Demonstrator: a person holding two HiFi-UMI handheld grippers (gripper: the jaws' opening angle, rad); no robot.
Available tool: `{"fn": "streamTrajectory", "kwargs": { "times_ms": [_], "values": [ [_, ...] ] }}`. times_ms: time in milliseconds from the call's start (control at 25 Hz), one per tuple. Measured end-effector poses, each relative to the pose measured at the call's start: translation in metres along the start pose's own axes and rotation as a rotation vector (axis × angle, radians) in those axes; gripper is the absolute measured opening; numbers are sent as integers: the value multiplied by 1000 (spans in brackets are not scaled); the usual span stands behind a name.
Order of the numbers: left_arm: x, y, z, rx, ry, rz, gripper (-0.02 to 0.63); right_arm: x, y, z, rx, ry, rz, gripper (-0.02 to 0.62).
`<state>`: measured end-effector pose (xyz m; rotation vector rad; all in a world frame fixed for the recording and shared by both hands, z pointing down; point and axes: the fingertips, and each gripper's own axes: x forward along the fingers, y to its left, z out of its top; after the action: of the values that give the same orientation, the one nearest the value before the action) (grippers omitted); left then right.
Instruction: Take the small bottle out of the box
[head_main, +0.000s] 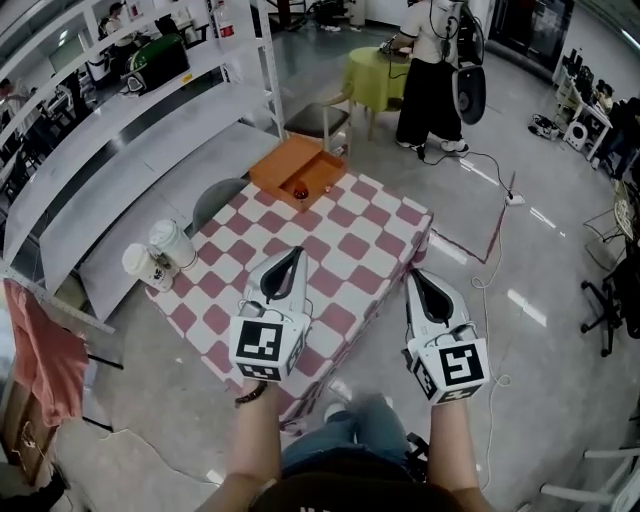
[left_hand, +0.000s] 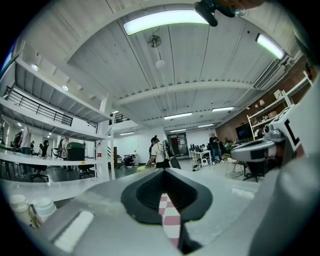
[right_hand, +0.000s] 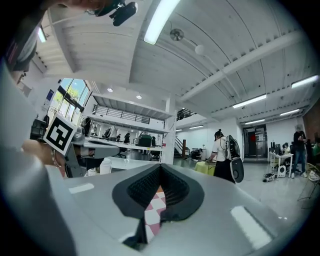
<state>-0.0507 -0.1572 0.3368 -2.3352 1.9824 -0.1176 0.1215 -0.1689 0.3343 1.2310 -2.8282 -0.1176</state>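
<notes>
Orange open-topped box sits at the far corner of the pink-and-white checkered table in the head view, with the small reddish bottle inside it. The left gripper and right gripper hover well apart from it. In the left gripper view the jaws meet, empty. In the right gripper view the jaws are likewise closed on nothing.

Bright even light from ceiling strips; soft shadows; strong fisheye warp, dark corners.
</notes>
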Motion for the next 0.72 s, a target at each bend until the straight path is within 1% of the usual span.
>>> {"fn": "streamTrajectory", "kwargs": {
  "times_ms": [200, 320, 480, 720],
  "values": [
    [34, 12, -7, 20, 14, 35, -2, 41, -24, -8, 10, -2, 43, 2],
    [60, 29, -11, 19, 12, 87, -2, 77, -42, -12, 6, 0, 86, 2],
    [94, 50, -20, -16, 24, 174, -2, 133, -65, -13, -6, 1, 184, 2],
    [146, 79, -36, -63, 38, 249, -2, 208, -95, -22, -2, 7, 278, 2]
  ]
}}
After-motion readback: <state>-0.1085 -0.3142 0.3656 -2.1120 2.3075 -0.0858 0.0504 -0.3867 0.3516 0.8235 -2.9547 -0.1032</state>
